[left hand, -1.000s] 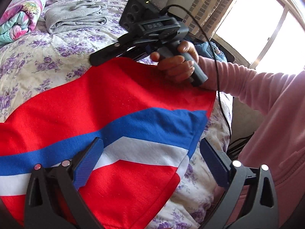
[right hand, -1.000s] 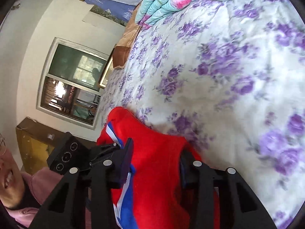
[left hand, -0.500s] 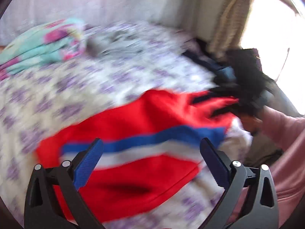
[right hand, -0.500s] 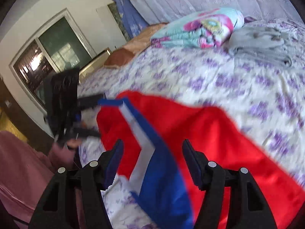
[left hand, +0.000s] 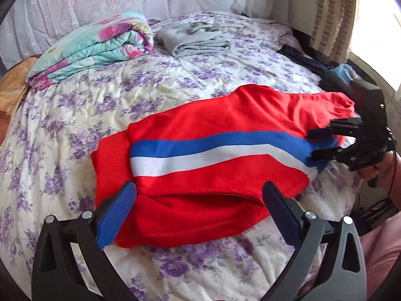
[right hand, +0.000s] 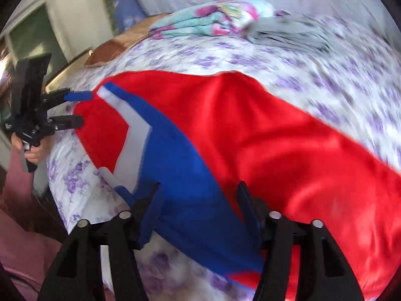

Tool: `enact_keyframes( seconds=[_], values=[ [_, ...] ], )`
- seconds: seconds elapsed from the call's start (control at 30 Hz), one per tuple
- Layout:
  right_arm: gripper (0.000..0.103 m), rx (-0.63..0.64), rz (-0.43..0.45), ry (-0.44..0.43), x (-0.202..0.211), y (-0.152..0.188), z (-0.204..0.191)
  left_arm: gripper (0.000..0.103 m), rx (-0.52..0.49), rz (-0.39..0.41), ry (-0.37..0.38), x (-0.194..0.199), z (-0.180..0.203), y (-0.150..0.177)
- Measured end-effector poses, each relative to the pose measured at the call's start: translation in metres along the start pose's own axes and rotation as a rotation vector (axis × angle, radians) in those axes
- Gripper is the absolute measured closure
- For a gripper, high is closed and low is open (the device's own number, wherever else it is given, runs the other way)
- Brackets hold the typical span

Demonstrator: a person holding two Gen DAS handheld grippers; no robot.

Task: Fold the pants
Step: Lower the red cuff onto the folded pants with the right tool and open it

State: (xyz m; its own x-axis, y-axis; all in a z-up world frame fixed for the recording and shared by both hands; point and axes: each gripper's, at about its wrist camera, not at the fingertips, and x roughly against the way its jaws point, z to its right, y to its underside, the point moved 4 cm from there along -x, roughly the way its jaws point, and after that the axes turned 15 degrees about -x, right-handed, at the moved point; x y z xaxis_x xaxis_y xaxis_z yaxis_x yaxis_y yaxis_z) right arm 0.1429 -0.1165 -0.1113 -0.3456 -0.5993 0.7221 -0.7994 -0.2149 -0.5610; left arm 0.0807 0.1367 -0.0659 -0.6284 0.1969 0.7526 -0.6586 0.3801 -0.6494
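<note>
The red pants (left hand: pixel 213 175) with a blue and white stripe lie folded across the flowered bed. My left gripper (left hand: pixel 199 186) hangs open over their near edge, with nothing pressed between its blue pads. The right wrist view shows it (right hand: pixel 85 108) at the pants' (right hand: pixel 275 138) far left end, fingers apart. My right gripper (right hand: pixel 199 185) hovers over the blue stripe. Its jaws are closing, with cloth showing between them but no pad pressing on it. In the left wrist view it (left hand: pixel 312 143) sits at the pants' right end.
A folded floral quilt (left hand: pixel 95 42) and folded grey clothes (left hand: pixel 193 39) lie at the back of the bed (left hand: pixel 75 115). Dark clothes (left hand: pixel 300 57) lie at the right edge by the window. A person's pink sleeve (left hand: pixel 381 250) is at the lower right.
The right gripper let go of the red cloth it held and drew back. Both grippers pulled away from the pants, which now lie flat on the bed.
</note>
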Motion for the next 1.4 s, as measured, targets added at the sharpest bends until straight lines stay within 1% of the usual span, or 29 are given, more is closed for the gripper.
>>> enact_keyframes(
  seconds=[0.07,0.1,0.17,0.23,0.27,0.3,0.4,0.47,0.53,0.57,0.6,0.67,0.7,0.73,0.8,0.87,0.9,0.93,0.97,1.0,1.03,1.13,1.2,1.23,1.27,1.3,1.33,1.37,1.4],
  values=[
    [0.044,-0.085,0.055,-0.036,0.025,-0.002,0.012,0.005,0.007,0.019,0.006,0.008,0.002,-0.005],
    [0.043,-0.128,0.122,-0.034,0.045,-0.004,0.024,0.005,0.002,0.049,0.029,0.015,0.007,-0.01],
    [0.043,-0.181,0.227,0.031,0.076,-0.005,0.048,0.005,-0.013,0.1,0.06,0.023,0.016,-0.02],
    [0.043,-0.254,0.323,0.104,0.107,-0.001,0.077,0.005,-0.039,0.13,0.081,0.025,0.03,-0.032],
    [0.043,-0.304,0.369,0.129,0.124,0.003,0.095,0.005,-0.053,0.141,0.096,0.023,0.039,-0.04],
    [0.043,-0.382,0.419,0.168,0.142,0.006,0.117,0.005,-0.058,0.148,0.111,0.02,0.045,-0.046],
    [0.042,-0.568,0.515,0.235,0.176,0.022,0.171,0.005,-0.045,0.153,0.185,0.0,0.069,-0.063],
    [0.042,-0.659,0.53,0.245,0.187,0.033,0.197,0.005,-0.026,0.133,0.228,-0.02,0.083,-0.072],
    [0.042,-0.736,0.544,0.228,0.191,0.044,0.218,0.004,-0.016,0.096,0.237,-0.041,0.093,-0.078],
    [0.045,-0.752,0.543,0.22,0.188,0.047,0.222,0.004,-0.008,0.073,0.237,-0.052,0.097,-0.08],
    [0.05,-0.756,0.542,0.22,0.187,0.047,0.226,0.004,0.007,0.045,0.234,-0.064,0.098,-0.079],
    [0.051,-0.733,0.539,0.28,0.183,0.044,0.232,0.005,0.044,-0.012,0.233,-0.084,0.1,-0.077],
    [0.052,-0.731,0.535,0.31,0.182,0.045,0.232,0.005,0.053,-0.016,0.226,-0.088,0.099,-0.076],
    [0.053,-0.732,0.525,0.317,0.179,0.044,0.239,0.005,0.053,-0.012,0.22,-0.09,0.099,-0.075],
    [0.054,-0.743,0.495,0.297,0.17,0.036,0.251,0.004,0.042,0.0,0.208,-0.089,0.102,-0.075],
    [0.054,-0.735,0.487,0.285,0.166,0.029,0.257,0.004,0.038,0.002,0.199,-0.089,0.103,-0.073],
    [0.058,-0.72,0.481,0.292,0.165,0.024,0.258,0.004,0.034,0.004,0.194,-0.089,0.103,-0.073],
    [0.065,-0.698,0.482,0.322,0.164,0.017,0.257,0.004,0.03,0.004,0.188,-0.089,0.103,-0.073],
    [0.084,-0.665,0.487,0.346,0.165,0.012,0.254,0.004,0.022,0.004,0.179,-0.089,0.104,-0.073],
    [0.095,-0.62,0.505,0.367,0.169,0.008,0.25,0.004,0.017,0.005,0.171,-0.089,0.105,-0.073],
    [0.095,-0.593,0.526,0.365,0.175,0.005,0.246,0.004,0.011,0.006,0.163,-0.09,0.105,-0.074],
    [0.096,-0.539,0.627,0.303,0.194,0.005,0.237,0.004,0.001,0.021,0.144,-0.087,0.107,-0.073],
    [0.096,-0.55,0.648,0.302,0.193,0.01,0.243,0.004,0.014,0.04,0.139,-0.084,0.104,-0.072],
    [0.095,-0.592,0.613,0.322,0.184,0.015,0.257,0.004,0.023,0.044,0.141,-0.084,0.102,-0.072],
    [0.092,-0.644,0.56,0.337,0.173,0.02,0.271,0.004,0.035,0.046,0.149,-0.084,0.1,-0.072],
    [0.088,-0.691,0.514,0.335,0.163,0.026,0.282,0.004,0.038,0.046,0.154,-0.085,0.099,-0.072],
    [0.087,-0.725,0.505,0.304,0.161,0.031,0.29,0.004,0.039,0.046,0.157,-0.085,0.099,-0.072],
    [0.074,-0.738,0.507,0.29,0.166,0.032,0.29,0.004,0.035,0.044,0.154,-0.085,0.099,-0.072],
    [0.055,-0.745,0.51,0.32,0.174,0.032,0.288,0.004,0.03,0.04,0.149,-0.086,0.1,-0.072]
  ],
)
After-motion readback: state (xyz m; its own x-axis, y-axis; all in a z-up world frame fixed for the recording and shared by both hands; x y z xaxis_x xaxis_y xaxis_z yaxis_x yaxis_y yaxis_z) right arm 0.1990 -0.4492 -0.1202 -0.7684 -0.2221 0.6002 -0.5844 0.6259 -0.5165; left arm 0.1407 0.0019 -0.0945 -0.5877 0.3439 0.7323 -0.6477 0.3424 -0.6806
